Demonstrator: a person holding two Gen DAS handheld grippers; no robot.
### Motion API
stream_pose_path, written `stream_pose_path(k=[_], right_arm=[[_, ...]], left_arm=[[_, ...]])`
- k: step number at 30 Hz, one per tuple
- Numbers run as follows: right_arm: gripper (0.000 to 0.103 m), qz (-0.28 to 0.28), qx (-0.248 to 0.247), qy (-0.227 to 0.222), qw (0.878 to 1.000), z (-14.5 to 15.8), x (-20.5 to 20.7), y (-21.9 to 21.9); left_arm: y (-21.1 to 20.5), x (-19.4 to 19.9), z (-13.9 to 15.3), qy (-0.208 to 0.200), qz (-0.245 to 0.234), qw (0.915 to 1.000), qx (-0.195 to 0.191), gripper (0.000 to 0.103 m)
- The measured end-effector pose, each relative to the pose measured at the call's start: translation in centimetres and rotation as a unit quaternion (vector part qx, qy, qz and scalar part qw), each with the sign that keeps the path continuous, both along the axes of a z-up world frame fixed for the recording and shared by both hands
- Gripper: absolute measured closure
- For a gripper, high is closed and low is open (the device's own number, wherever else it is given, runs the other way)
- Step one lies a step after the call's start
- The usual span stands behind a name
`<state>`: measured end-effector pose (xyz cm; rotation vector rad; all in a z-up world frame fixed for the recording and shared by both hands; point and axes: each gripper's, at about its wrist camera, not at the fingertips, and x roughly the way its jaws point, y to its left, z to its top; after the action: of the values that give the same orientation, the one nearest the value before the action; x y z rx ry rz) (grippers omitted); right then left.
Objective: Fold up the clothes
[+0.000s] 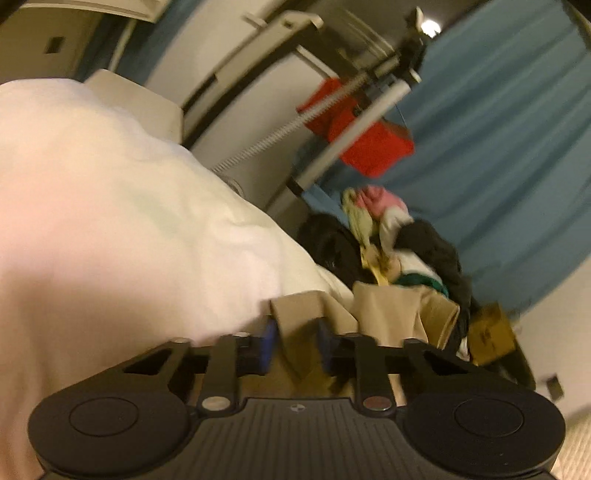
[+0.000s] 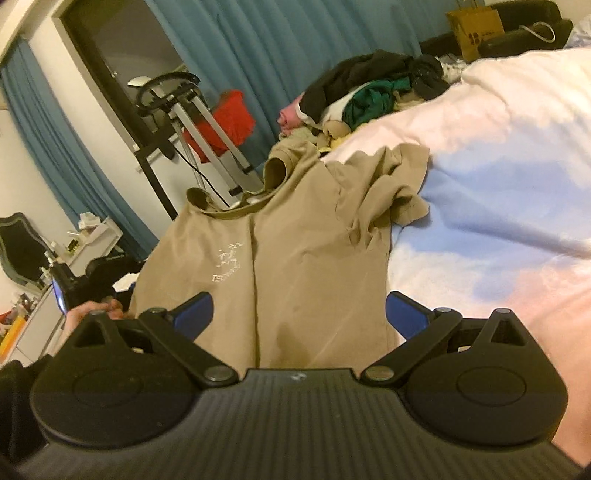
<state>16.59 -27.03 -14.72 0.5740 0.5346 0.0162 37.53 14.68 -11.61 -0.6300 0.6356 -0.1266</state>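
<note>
A tan shirt point(image 2: 295, 240) with a small white chest logo lies spread on the pale duvet point(image 2: 498, 166), collar toward the far bed edge. My right gripper point(image 2: 299, 314) hovers over its lower part with the jaws wide apart and nothing pinched. In the left wrist view, my left gripper point(image 1: 297, 343) has a fold of the tan shirt point(image 1: 388, 314) caught between its blue pads point(image 1: 269, 343), at the edge of the duvet point(image 1: 110, 203). A hand point(image 2: 88, 314) shows at the left edge of the right wrist view.
A heap of mixed clothes point(image 2: 369, 85) lies at the far end of the bed, also in the left wrist view as the heap of clothes point(image 1: 406, 251). Beyond it are a cardboard box point(image 2: 476, 29), blue curtains point(image 2: 277, 44), an exercise machine point(image 2: 177, 110) and a red bag point(image 2: 225, 122).
</note>
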Motion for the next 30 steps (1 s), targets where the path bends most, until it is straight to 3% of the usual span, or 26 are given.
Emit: stream_pose_path(k=[3, 7, 10, 13, 18, 20, 23, 26, 28, 30], right_arm=[[0.002, 0.004, 0.002, 0.003, 1.0, -0.2, 0.2, 0.3], [0.002, 0.006, -0.004, 0.003, 1.0, 0.0, -0.1, 0.6], [0.002, 0.0, -0.007, -0.001, 1.0, 0.4, -0.4, 0.4], [0.002, -0.006, -0.01, -0.002, 1.0, 0.5, -0.5, 0.4], [0.002, -0.011, -0.004, 0.003, 1.0, 0.3, -0.5, 0.3], [0.002, -0.011, -0.002, 0.002, 1.0, 0.3, -0.5, 0.2], [0.002, -0.008, 0.004, -0.001, 1.0, 0.4, -0.6, 0.3], [0.002, -0.005, 0.01, -0.002, 1.0, 0.4, -0.6, 0.6], [0.002, -0.002, 0.016, 0.0, 1.0, 0.4, -0.6, 0.7], [0.002, 0.001, 0.022, 0.001, 1.0, 0.3, -0.7, 0.8]], left_arm=[[0.3, 0.3, 1.6, 0.001, -0.018, 0.9996, 0.021, 0.1], [2.2, 0.8, 5.3, 0.004, 0.001, 0.9969, 0.079, 0.101], [2.3, 1.0, 8.7, -0.015, 0.032, 0.9795, 0.198, 0.101], [2.2, 0.7, 9.8, -0.023, 0.044, 0.9644, 0.26, 0.097], [4.5, -2.0, 8.4, -0.004, 0.061, 0.9798, 0.191, 0.058], [6.1, -4.3, 7.3, 0.005, 0.051, 0.9893, 0.136, 0.054], [7.3, -7.3, 4.8, 0.035, 0.037, 0.9985, 0.019, 0.046], [7.4, -9.6, 1.6, 0.066, 0.039, 0.9932, -0.087, 0.046], [7.0, -10.3, 0.3, 0.058, 0.057, 0.9902, -0.114, 0.042], [6.3, -10.5, -0.5, 0.038, 0.079, 0.9862, -0.141, 0.028]])
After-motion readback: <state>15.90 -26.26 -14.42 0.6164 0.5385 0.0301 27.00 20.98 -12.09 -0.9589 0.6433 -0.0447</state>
